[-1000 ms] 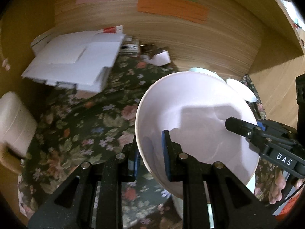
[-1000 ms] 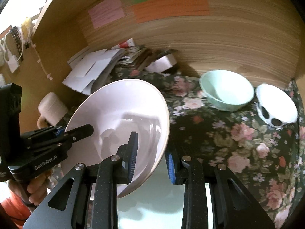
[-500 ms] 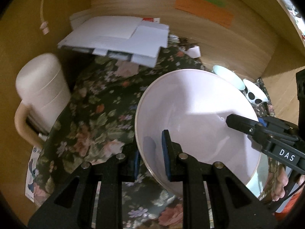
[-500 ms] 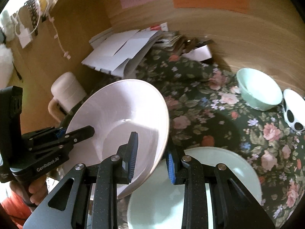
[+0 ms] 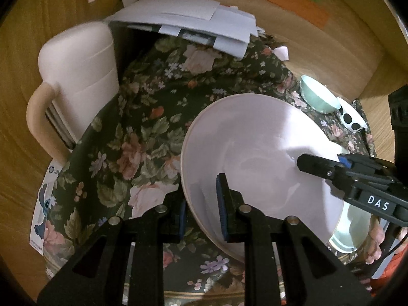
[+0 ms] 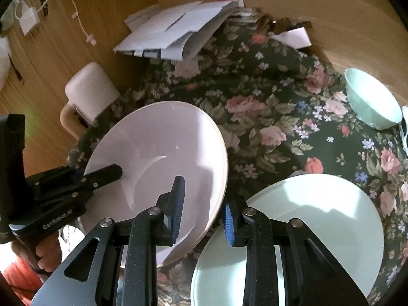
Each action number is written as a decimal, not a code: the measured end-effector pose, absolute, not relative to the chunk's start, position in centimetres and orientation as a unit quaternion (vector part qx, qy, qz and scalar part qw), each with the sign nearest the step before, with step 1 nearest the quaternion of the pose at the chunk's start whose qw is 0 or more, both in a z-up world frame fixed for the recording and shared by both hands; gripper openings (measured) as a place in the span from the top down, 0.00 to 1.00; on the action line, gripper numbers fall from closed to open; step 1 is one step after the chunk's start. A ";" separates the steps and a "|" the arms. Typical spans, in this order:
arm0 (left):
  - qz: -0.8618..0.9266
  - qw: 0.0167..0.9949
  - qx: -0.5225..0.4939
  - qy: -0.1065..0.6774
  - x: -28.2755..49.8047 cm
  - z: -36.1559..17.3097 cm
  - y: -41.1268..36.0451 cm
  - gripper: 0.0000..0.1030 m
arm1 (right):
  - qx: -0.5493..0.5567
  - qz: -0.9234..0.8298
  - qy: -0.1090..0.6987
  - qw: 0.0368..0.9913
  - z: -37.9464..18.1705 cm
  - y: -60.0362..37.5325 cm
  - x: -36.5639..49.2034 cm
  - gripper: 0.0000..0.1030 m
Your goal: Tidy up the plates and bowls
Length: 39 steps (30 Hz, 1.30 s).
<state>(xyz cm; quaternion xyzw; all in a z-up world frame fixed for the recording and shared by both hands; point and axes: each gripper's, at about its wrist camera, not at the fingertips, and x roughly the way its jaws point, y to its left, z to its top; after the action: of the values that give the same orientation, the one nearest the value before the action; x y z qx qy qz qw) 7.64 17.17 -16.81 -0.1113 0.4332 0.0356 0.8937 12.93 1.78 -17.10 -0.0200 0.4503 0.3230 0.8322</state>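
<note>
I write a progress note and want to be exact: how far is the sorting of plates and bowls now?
Done: nothing looks stacked yet. In hand: the left gripper and right gripper both clamp the rim of the large white bowl, held tilted above the floral cloth. Left: the pale green plate, the mint bowl and the spotted bowl lie apart.

It looked like a home: a floral tablecloth [image 6: 280,132] covered a table set into a wood-panelled corner, with loose papers [image 6: 178,25], a cream jug [image 5: 76,76] and crockery about.
</note>
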 end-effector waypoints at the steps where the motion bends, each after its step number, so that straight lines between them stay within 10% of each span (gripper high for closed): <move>1: 0.036 0.893 -0.112 0.434 7.6 -17.0 17.3 0.80 | -0.022 0.323 0.452 0.831 -17.3 2.0 12.9 0.76; 16: 0.049 0.893 -0.104 0.436 7.9 -17.4 17.8 0.80 | -0.023 0.318 0.458 0.830 -17.5 2.3 12.9 0.71; 39: 0.014 0.944 -0.040 0.327 9.2 -8.0 9.6 0.26 | 0.011 0.230 0.326 0.917 -9.6 -9.1 12.2 0.26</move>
<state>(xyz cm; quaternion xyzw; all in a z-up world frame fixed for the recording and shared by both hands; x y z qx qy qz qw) 9.15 9.65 -7.99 -0.0399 0.3274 0.0143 0.9439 12.17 -9.14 -9.63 0.0113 0.3260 0.2300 0.9169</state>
